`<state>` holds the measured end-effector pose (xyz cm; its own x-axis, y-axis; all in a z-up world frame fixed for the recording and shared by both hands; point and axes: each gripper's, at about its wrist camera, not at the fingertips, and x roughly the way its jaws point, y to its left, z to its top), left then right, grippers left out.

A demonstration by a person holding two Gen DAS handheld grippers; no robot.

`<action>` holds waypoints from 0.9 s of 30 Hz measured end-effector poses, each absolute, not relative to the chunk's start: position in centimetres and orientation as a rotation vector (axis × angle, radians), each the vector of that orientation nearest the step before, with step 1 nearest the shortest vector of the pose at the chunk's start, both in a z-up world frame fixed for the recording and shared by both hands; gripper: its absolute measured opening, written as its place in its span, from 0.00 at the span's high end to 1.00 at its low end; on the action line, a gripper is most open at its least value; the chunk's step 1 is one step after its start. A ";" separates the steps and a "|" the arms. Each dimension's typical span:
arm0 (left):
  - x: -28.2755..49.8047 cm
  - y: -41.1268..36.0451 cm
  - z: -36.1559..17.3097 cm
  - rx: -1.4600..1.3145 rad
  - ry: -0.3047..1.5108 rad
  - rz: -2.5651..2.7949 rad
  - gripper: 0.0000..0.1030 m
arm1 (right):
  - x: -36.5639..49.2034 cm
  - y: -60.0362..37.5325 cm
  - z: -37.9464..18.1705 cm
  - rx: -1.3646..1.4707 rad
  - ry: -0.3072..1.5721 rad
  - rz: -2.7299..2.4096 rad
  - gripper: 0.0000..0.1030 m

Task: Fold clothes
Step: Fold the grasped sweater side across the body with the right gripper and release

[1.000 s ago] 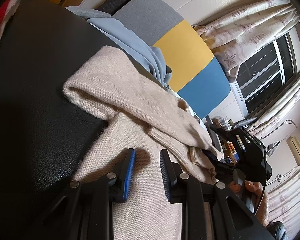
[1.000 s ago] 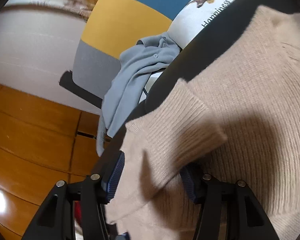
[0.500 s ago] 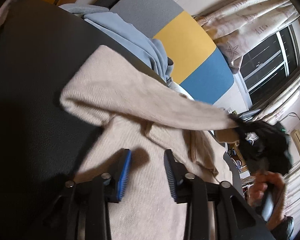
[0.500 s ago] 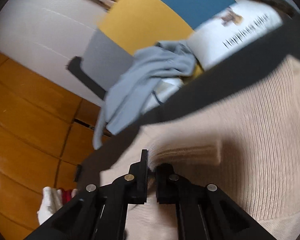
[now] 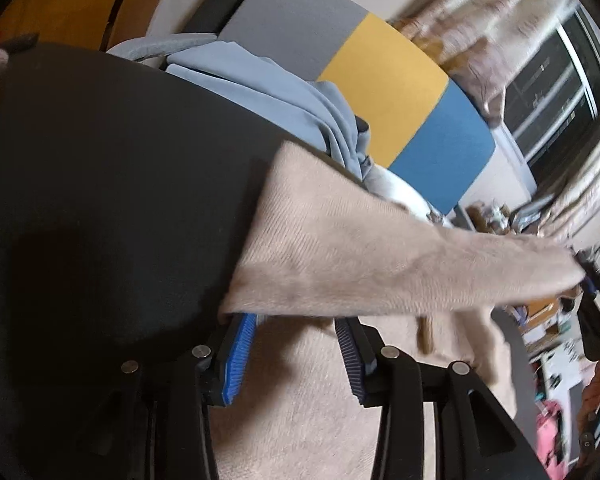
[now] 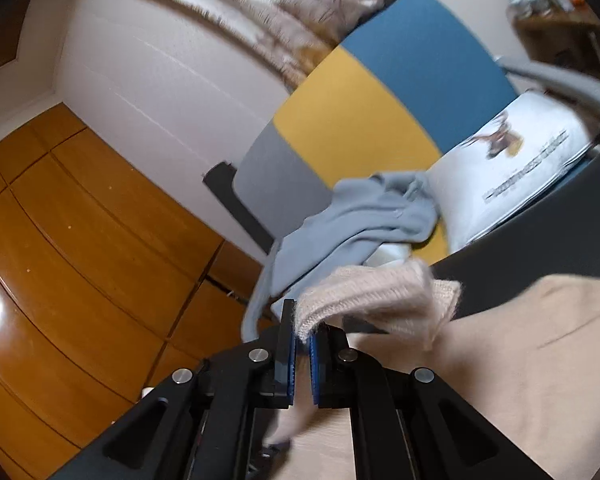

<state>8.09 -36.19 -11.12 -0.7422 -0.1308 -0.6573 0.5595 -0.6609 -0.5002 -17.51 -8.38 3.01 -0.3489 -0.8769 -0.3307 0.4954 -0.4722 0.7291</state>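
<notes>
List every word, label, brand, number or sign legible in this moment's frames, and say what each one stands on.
Nothing can be read with certainty.
White cushion on the chair: one line of dark print beside a small picture of an animal; motion blur makes the letters unreadable.
Items on the far shelves by the window: too small and blurred to show any text.
Beige sweater, grey-blue garment, both grippers: no print visible.

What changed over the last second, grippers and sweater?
The right gripper shut on the beige sweater's cuff and lifted it, pulling the sleeve taut across the left view. The left gripper, jaws just opening, holds nothing. The blue garment stayed draped on the chair.
</notes>
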 end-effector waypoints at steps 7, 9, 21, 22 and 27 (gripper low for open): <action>9.0 -35.3 -11.0 0.840 0.984 -2.426 0.60 | -17.4 -2.1 -7.5 1.149 -0.734 -1.999 0.94; 9.4 -35.2 -11.0 0.844 0.993 -2.434 0.60 | -16.8 -1.4 -9.7 1.183 -0.768 -1.992 0.94; 12.2 -33.1 -8.1 0.842 0.897 -2.545 0.60 | -14.0 -0.7 -10.2 1.100 -0.565 -2.072 0.94; 11.8 -33.1 -7.5 0.835 0.876 -2.558 0.59 | -14.0 -0.8 -10.3 1.107 -0.528 -2.076 0.90; 7.9 -33.6 -6.8 0.895 0.741 -2.558 0.59 | -15.0 0.7 -11.4 1.094 -0.736 -2.013 0.78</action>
